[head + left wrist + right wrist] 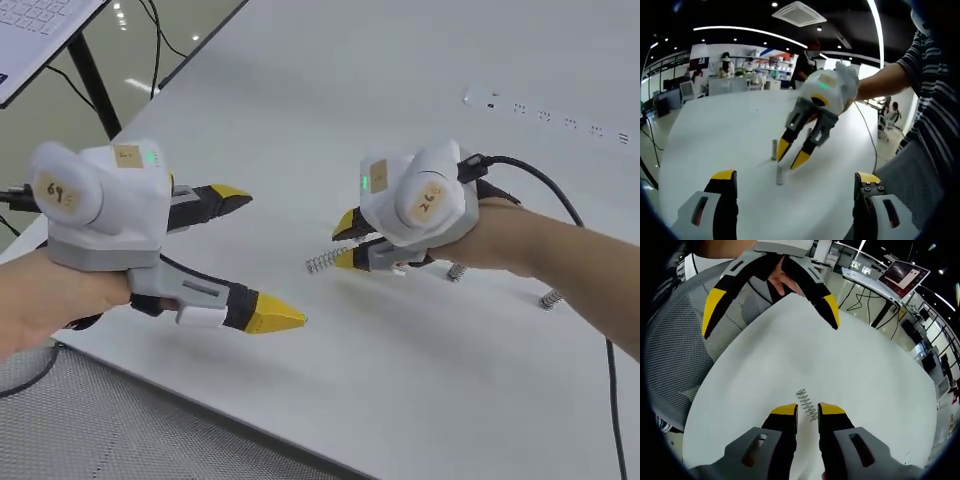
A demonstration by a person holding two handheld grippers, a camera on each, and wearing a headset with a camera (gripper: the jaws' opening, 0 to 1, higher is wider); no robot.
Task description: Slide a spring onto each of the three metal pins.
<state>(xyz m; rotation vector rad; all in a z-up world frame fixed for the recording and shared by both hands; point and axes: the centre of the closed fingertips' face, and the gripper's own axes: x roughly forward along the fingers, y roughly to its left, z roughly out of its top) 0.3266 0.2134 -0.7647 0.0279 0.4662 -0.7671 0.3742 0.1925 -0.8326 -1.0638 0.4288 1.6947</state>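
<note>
A small metal spring (pixel 320 262) lies on the white table (pixel 330 110). My right gripper (pixel 346 241) is open a little, its yellow tips just beside the spring. In the right gripper view the spring (pixel 807 404) runs into the narrow gap of that gripper (pixel 807 410) without being pinched. My left gripper (pixel 255 255) is wide open at the near left, holds nothing and points at the right one. Two more springs (pixel 455 272) (pixel 550 298) lie behind the right hand. In the left gripper view, small grey pieces (pixel 780 174) (pixel 774 149) lie by the right gripper (pixel 791 154).
A laptop (pixel 40 30) stands on a stand at the far left. A white power strip (pixel 545 112) lies at the table's back right, and a black cable (pixel 545 172) trails from the right gripper. The table's near edge (pixel 220 400) borders a grey mesh chair (pixel 100 435).
</note>
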